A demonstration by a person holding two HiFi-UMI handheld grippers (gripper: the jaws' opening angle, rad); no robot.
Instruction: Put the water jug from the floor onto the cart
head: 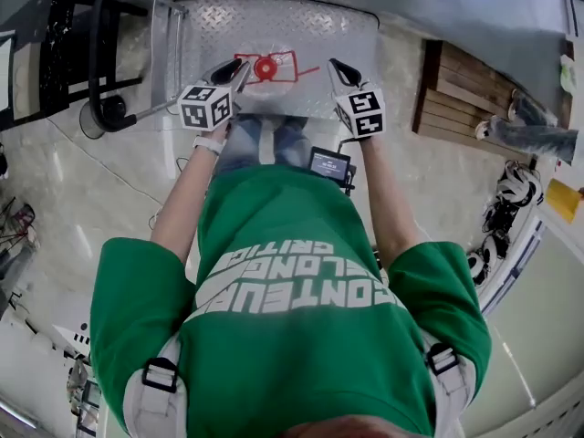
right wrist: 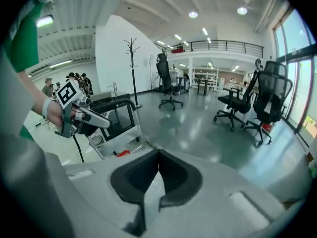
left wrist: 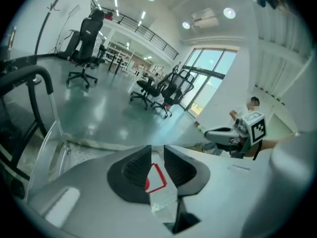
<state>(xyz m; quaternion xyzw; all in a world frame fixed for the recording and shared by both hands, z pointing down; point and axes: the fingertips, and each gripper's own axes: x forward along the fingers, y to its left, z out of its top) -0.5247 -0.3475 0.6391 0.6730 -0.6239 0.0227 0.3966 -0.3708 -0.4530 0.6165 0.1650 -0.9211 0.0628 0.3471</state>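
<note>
Red-capped water jug (head: pixel 265 69) stands on the cart (head: pixel 351 30) deck; left gripper (left wrist: pixel 157 151) narrowly open, right gripper (right wrist: pixel 158 155) closed, both holding nothing

**Cart deck** (head: pixel 274 21): bare metal tread plate, raised diamond pattern, dull grey sheen.
**Cart handle** (head: pixel 93 53): black tube, smooth, faint gloss.
**Water jug** (head: pixel 265 67): clear plastic; red cap, red-lined label.
**Floor** (head: pixel 82 199): pale polished stone or tile, glossy, mirrors the ceiling lights.
**Slatted panel** (head: pixel 461 85): brown wood, matt.
**Sweatshirt** (head: pixel 301 245): green knit cloth, matt, white print.
**Left tool** (left wrist: pixel 157 155), **right tool** (right wrist: pixel 157 157): smooth matt grey plastic shell; black ribbed pads (left wrist: pixel 136 165).
**Marker cubes** (head: pixel 205 106): matt white faces, black printed squares.
</note>
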